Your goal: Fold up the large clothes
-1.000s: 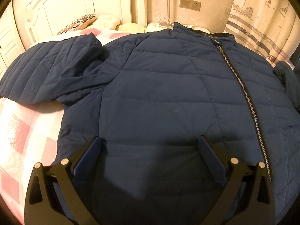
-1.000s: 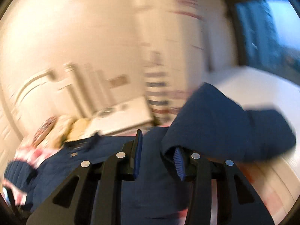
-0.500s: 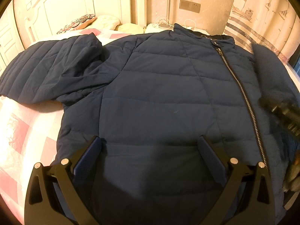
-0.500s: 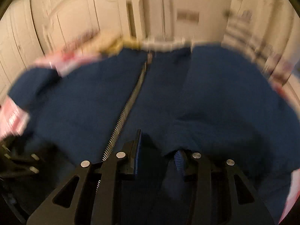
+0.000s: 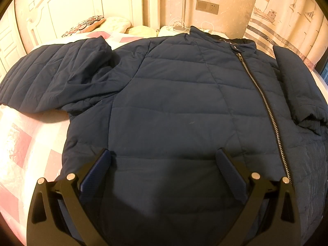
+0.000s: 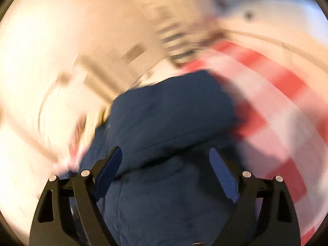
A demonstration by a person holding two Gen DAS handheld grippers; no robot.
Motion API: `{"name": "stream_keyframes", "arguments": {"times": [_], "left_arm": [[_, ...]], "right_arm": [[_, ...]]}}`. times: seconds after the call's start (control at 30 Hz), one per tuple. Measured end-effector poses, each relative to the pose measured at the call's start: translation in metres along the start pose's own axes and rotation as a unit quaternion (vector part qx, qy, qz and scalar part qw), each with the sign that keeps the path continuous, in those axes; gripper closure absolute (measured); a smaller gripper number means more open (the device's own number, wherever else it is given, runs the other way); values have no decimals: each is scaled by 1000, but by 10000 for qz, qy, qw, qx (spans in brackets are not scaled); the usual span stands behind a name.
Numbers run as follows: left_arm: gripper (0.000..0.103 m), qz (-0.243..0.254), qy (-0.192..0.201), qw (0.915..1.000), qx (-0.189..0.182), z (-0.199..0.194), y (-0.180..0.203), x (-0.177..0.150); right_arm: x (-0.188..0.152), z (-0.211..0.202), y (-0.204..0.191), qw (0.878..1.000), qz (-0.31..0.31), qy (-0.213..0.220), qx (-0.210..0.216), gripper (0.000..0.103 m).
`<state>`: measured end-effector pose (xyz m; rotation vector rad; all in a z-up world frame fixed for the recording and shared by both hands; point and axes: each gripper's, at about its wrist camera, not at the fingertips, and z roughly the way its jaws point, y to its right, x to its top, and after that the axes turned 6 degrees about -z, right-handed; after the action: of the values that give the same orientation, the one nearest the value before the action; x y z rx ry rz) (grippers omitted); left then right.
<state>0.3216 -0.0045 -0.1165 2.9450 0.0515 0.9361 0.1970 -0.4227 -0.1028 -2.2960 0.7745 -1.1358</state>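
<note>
the jacket (image 5: 176, 106) lies front-up on the bed (image 5: 22, 143), filling the centre of the left view, collar at upper centre and zip (image 5: 264, 106) running down the right. risk: the right sleeve (image 5: 295, 86), laid inward at the right edge, is puffy and may spring back off the body; the cause would be padding that holds no crease with nothing pressing on it. the left sleeve (image 5: 51, 75) is not yet folded and sprawls to the upper left, so a hem fold now would trap it crooked. the left gripper (image 5: 164, 164) stands wide open at lower centre, holding nothing, its fingers (image 5: 96, 170) over the lower front panel; contact cannot be told. the right gripper (image 6: 166, 162) has just been opening and now stands wide, gripping nothing, with blurred jacket fabric between and beyond its fingers (image 6: 223, 174).
</note>
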Motion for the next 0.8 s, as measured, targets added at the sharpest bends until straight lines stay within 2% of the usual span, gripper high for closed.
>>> {"name": "stream_keyframes", "arguments": {"times": [0.1, 0.23, 0.27, 0.3, 0.33, 0.37, 0.4, 0.47, 0.57, 0.7, 0.8], "left_arm": [[2, 3, 2, 10000, -2, 0, 0, 0], [2, 0, 5, 10000, -8, 0, 0, 0], [2, -2, 5, 10000, -10, 0, 0, 0], [2, -3, 5, 10000, -12, 0, 0, 0], [2, -1, 7, 10000, -10, 0, -1, 0], [2, -7, 8, 10000, -20, 0, -1, 0], [2, -11, 9, 10000, -28, 0, -1, 0], [2, -28, 15, 10000, -56, 0, -1, 1], [2, -88, 38, 9998, -160, -1, -4, 1], [2, -345, 83, 9972, -660, -7, -19, 5], [2, -676, 110, 9915, -1110, -8, -34, 7]], "right_arm": [[13, 11, 27, 9977, 613, -204, 214, 17], [33, 26, 28, 9985, 547, -92, -42, 17], [36, 34, 28, 9980, 624, -102, -79, 21], [39, 40, 32, 9969, 778, -121, -32, 31], [40, 46, 33, 9966, 823, -91, -29, 36], [42, 47, 31, 9970, 776, 4, -67, 48], [43, 45, 23, 9978, 625, 148, -140, 57], [43, 35, -5, 9977, -52, 586, -329, 64], [34, 19, -68, 9869, -1201, 1071, -110, 67], [9, 25, -157, 9631, -2447, 1004, 490, 67], [-17, 41, -204, 9466, -3031, 757, 802, 67]]}}
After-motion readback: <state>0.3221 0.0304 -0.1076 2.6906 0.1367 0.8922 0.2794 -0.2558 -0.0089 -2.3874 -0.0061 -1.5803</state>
